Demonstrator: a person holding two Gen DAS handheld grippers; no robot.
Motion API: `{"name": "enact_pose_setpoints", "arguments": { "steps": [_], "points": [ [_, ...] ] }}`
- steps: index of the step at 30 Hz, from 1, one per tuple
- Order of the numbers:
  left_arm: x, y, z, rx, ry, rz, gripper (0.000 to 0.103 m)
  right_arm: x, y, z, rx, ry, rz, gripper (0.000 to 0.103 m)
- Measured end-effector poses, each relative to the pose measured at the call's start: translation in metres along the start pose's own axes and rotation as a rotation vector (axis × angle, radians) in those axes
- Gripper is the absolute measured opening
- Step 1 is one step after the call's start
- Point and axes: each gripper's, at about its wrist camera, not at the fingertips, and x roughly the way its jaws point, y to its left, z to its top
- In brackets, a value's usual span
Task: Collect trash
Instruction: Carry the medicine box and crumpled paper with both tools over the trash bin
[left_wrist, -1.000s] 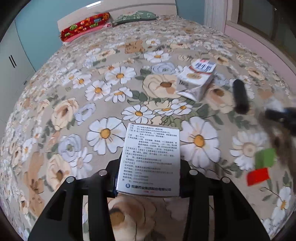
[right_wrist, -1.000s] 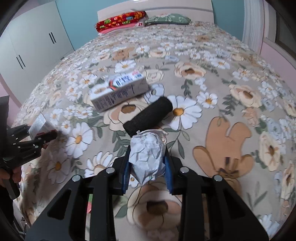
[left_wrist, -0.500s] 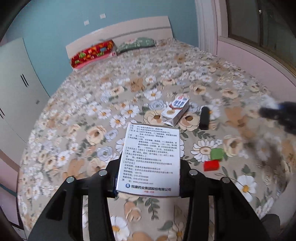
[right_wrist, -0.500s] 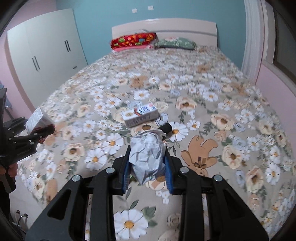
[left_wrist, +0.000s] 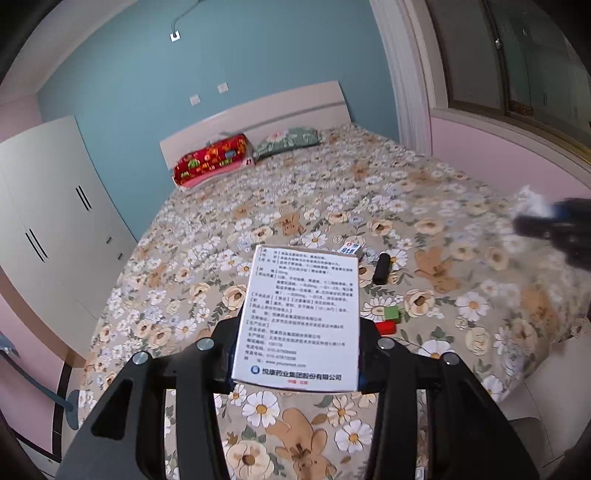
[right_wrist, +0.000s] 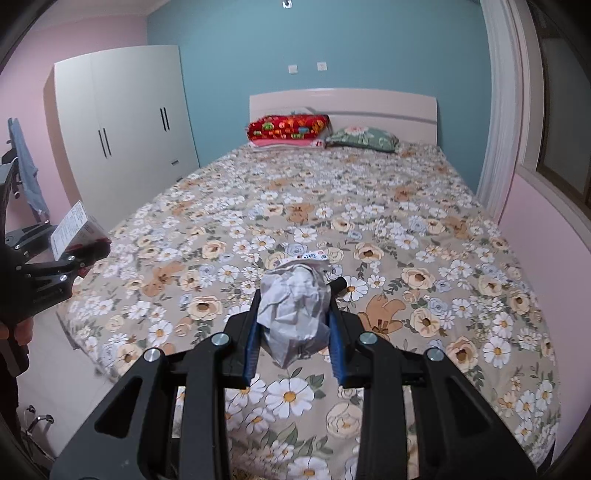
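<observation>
Grippers both raised higher off bed (right_wrist: 406, 206) | left gripper (left_wrist: 297, 347) fingers clamp medicine box (left_wrist: 301, 317) | right gripper (right_wrist: 293, 328) fingers clamp crumpled paper (right_wrist: 295, 310)

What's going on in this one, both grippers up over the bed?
A person is clearing trash off a floral bed. The left gripper is clamped on a white medicine box, and the right gripper on a crumpled paper wad; both are held above the bedspread. A small carton, a black cylinder and green and red blocks lie on the bed.
</observation>
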Motion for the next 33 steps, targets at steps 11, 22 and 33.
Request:
{"name": "enact_pose_setpoints", "arguments": {
  "steps": [11, 22, 33],
  "points": [
    [-0.092, -0.037, -0.03, 0.032, -0.06, -0.017, 0.046, -0.103, 0.038, -0.038, -0.1, -0.042, 0.022, 0.032],
    [-0.115, -0.075, -0.083, 0.082, -0.028, -0.073, 0.046, -0.135, 0.06, -0.094, -0.167, 0.005, 0.046, 0.032],
    [-0.082, -0.095, -0.144, 0.091, 0.087, -0.128, 0.046, -0.108, 0.067, -0.158, -0.177, 0.121, 0.087, 0.032]
  ]
}}
